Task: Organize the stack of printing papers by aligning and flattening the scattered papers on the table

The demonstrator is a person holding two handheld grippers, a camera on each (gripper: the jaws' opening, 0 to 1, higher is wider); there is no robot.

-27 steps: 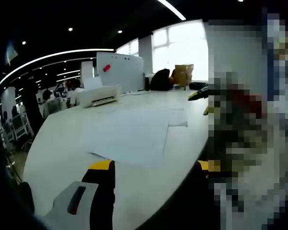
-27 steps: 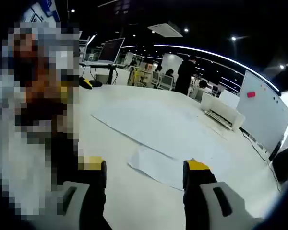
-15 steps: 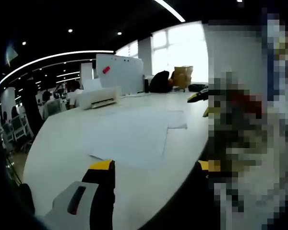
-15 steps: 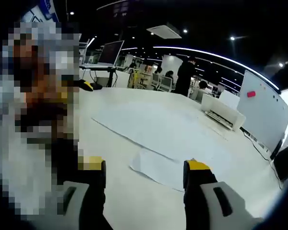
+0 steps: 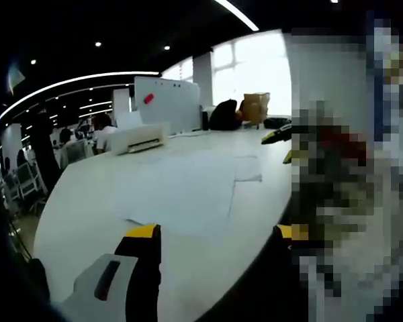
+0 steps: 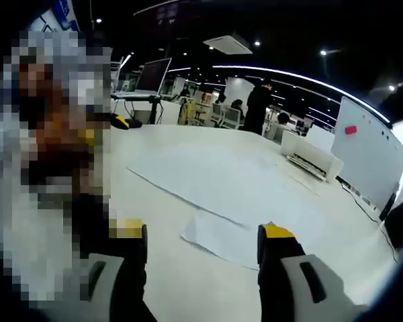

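Little has changed in the last second: both the left gripper (image 5: 215, 231) and the right gripper (image 6: 201, 231) hang with jaws apart and empty at the table's (image 6: 168, 282) near edge, the scattered papers (image 6: 235, 191) mid-table untouched, so aligning hasn't begun.

Your papers (image 5: 181, 188) are plain white, lying on a table (image 5: 74, 215) of nearly the same off-white, so they barely stand out from it. The fingers (image 5: 142, 235) of your left gripper (image 5: 215, 235) are black with yellow tips and a pale grey body; the fingers (image 6: 277, 235) of your right gripper (image 6: 201, 235) match. The printer (image 5: 140, 136) is white. The whiteboard (image 5: 168, 100) is white with one red mark. The cardboard box (image 5: 256, 104) is brown.
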